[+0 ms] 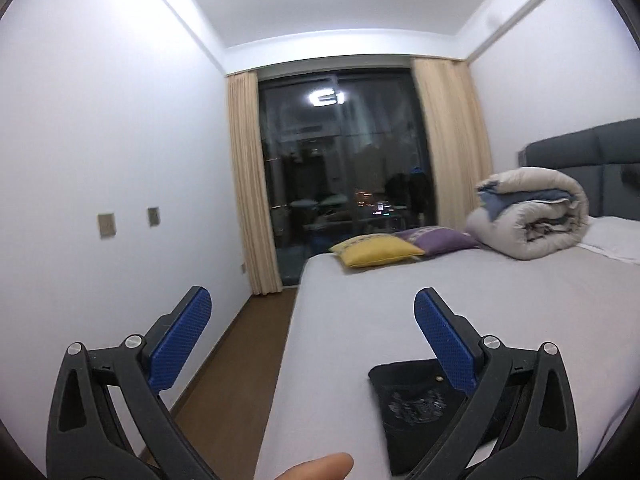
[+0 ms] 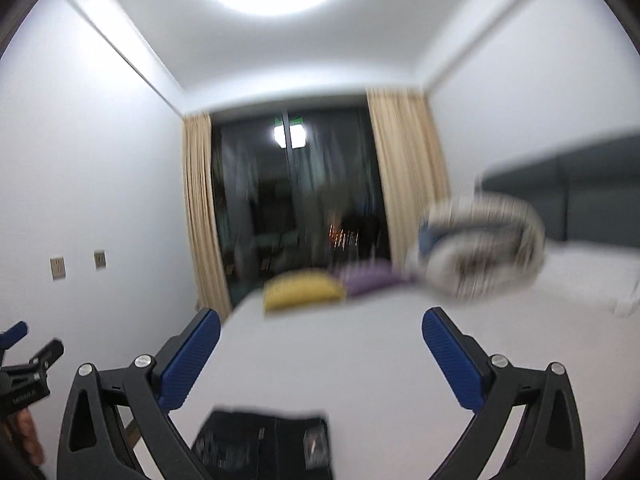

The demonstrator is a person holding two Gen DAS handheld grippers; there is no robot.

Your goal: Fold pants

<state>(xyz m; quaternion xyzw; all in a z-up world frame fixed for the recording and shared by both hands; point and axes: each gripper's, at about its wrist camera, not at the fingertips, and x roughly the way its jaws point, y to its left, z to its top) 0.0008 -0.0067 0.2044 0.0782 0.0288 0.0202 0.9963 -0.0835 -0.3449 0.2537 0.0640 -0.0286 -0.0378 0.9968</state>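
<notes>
Black pants lie folded in a flat dark packet on the white bed, near its front edge, partly hidden behind my left gripper's right finger. My left gripper is held level above the bed's left edge, jaws wide open, nothing between the blue pads. The blurred right wrist view shows the same pants low in the middle, below my right gripper, which is also wide open and holds nothing. The left gripper shows at that view's left edge.
A yellow cushion and a purple cushion lie at the bed's far end, with a rolled duvet by the grey headboard. Brown floor runs between bed and left wall. A dark window with beige curtains is ahead. A fingertip shows at the bottom.
</notes>
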